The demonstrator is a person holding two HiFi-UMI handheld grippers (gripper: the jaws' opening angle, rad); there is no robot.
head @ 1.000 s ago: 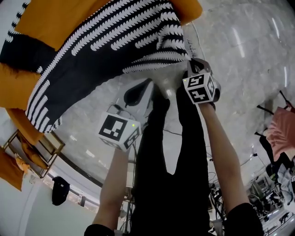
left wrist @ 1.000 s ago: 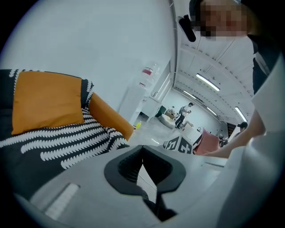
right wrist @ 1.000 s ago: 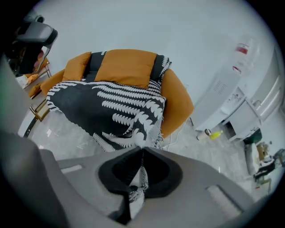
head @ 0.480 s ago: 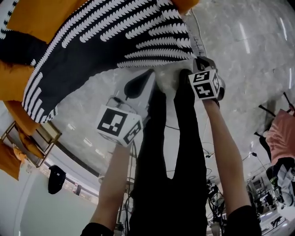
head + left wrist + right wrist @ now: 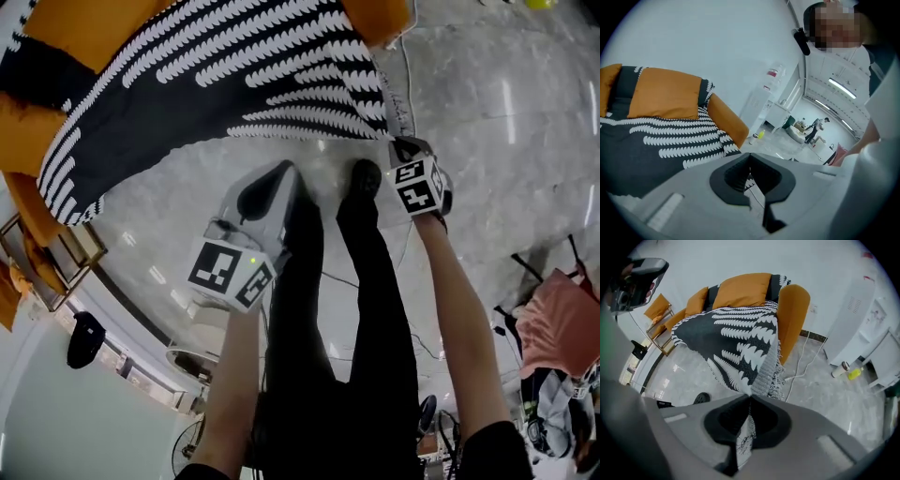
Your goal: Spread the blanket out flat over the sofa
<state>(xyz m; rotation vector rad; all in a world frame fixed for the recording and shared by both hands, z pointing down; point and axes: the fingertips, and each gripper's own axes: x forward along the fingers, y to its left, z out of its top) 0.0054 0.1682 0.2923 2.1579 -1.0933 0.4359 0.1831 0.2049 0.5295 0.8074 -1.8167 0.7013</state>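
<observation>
The orange sofa (image 5: 84, 28) runs off the head view's top and left edges, and the black-and-white blanket (image 5: 234, 84) hides most of its seat. In the left gripper view, a sliver of patterned cloth shows behind the left gripper's (image 5: 750, 155) closed tips; whether it is gripped cannot be told. Far-off figures (image 5: 815, 129) are too small to make out. The right gripper's (image 5: 749, 401) body covers the pinched hem's end.

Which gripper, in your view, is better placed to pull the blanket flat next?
Right, probably. The right gripper grips the blanket at its fringed corner; the left gripper is shut, apart from it.
</observation>
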